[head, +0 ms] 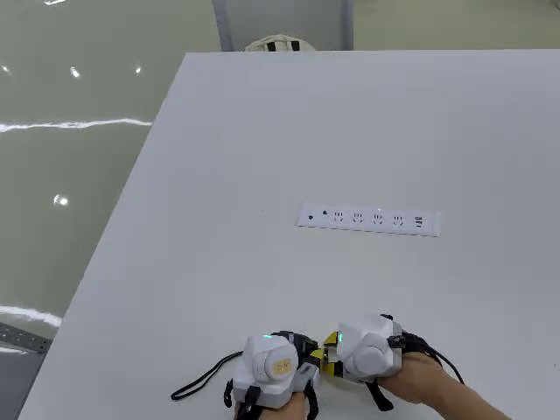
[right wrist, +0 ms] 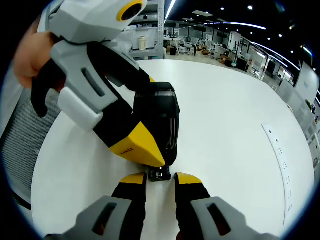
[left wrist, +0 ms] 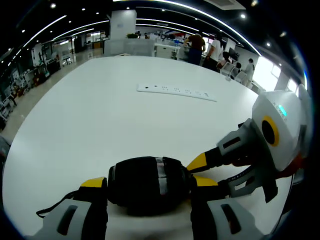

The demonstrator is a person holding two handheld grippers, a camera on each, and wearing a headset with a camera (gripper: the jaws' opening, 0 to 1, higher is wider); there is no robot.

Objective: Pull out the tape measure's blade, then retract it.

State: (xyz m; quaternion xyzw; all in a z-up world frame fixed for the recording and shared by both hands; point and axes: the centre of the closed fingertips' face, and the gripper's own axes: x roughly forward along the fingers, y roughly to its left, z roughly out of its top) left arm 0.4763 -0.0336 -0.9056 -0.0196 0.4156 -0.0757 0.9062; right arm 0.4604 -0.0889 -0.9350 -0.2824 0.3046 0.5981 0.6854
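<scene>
A black tape measure (left wrist: 149,184) lies at the near edge of the white table (head: 289,157); my left gripper (left wrist: 150,182) is shut on its body, one yellow-tipped jaw on each side. In the head view the case (head: 308,348) sits between the left gripper (head: 293,352) and the right gripper (head: 326,354). The right gripper (right wrist: 160,179) is shut on the small metal hook (right wrist: 159,174) at the blade's end, right at the case (right wrist: 162,117). No length of blade shows. A black wrist strap (head: 206,381) trails off to the left.
A white power strip (head: 367,219) lies flat mid-table, beyond the grippers. The table's left edge (head: 114,227) drops to a glossy floor. A grey chair (head: 280,22) stands at the far end. A hand (head: 420,381) holds the right gripper.
</scene>
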